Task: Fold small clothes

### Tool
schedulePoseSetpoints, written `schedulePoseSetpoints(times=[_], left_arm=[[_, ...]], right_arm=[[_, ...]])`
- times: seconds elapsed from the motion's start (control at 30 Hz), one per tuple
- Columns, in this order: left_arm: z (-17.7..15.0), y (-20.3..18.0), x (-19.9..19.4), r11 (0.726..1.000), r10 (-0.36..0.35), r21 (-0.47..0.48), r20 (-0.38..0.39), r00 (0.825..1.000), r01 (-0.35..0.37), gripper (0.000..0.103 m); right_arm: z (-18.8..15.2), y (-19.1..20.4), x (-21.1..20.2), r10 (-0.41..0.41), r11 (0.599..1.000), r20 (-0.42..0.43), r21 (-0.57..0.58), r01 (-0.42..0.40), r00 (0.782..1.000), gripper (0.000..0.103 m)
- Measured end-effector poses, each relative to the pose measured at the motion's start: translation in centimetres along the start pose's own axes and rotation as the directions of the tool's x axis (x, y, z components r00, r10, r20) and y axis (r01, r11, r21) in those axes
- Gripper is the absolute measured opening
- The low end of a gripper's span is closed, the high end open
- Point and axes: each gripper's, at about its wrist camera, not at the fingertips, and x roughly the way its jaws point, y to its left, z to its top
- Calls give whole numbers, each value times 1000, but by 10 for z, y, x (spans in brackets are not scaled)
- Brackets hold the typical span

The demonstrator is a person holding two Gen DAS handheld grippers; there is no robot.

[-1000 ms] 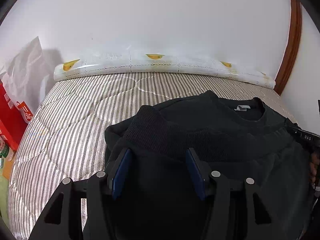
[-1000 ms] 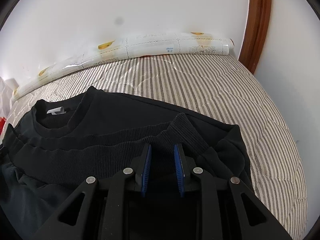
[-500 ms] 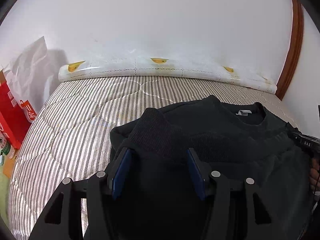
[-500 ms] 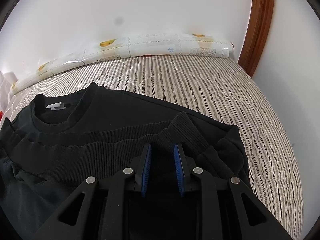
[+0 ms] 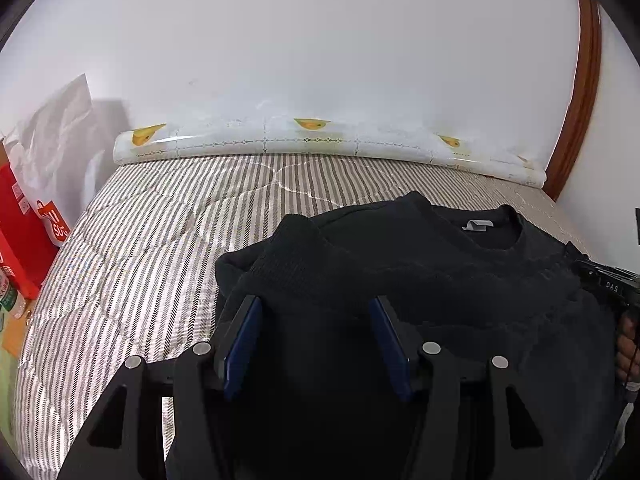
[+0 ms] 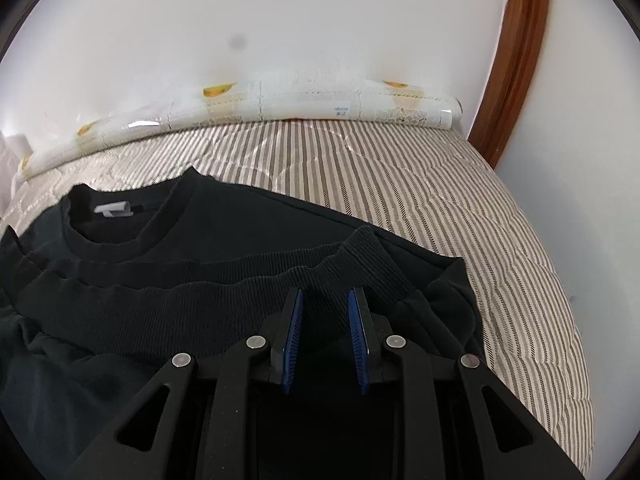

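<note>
A black sweatshirt (image 5: 440,248) lies on the striped bed, its collar with a white label (image 5: 476,225) toward the wall. The ribbed hem (image 6: 200,292) is folded up over the body, just short of the collar (image 6: 114,209). My left gripper (image 5: 315,304) is shut on a thick bunch of the hem at the sweatshirt's left corner. At the right corner, my right gripper (image 6: 326,294) is shut on the ribbed hem, with cloth filling the narrow gap. The left wrist view also shows the right gripper (image 5: 608,284) and a hand (image 5: 626,344) at the far right edge.
Striped quilted bed cover (image 5: 140,240) extends left of the sweatshirt and to its right (image 6: 480,220). A rolled patterned sheet (image 5: 320,146) lies along the white wall. A red bag (image 5: 24,220) and a white plastic bag (image 5: 52,120) stand at the left. A wooden door frame (image 6: 516,52) rises at the right.
Both grippers keep their hold on the hem. The right wrist view has tipped slightly; the sweatshirt lies as before.
</note>
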Motion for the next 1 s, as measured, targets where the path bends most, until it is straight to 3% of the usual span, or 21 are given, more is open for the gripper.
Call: schedulePoseSetpoints(times=[0.1,0.27,0.4,0.53,0.7,0.87,1.0], left_arm=[[1,-2,-8,1000,29,4,28,999,-29,54],[4,3,-31,1000,10,-19,78,997,-8,54],[-3,32,-54,997,-14,-81,64,998,19,54],[-15,70,-79,992,53,-114,55,997,-46,54],[-37,127,-119,975,136,-178,27,990,-130,54],[-57,165,-148,960,155,-238,14,988,-147,56],[-71,180,-160,955,151,-259,10,988,-143,56]], right_arm=[[-3,6,-18,-4,1000,19,0,4,1000,24],[-10,42,-55,34,997,55,-74,-30,998,24],[-16,87,-89,132,981,91,-155,-117,987,24],[-28,150,-112,258,939,81,-256,-230,963,35],[-64,239,-132,390,833,31,-439,-338,920,38],[-109,299,-151,495,713,-60,-543,-444,867,39],[-154,339,-171,517,598,-126,-654,-463,846,38]])
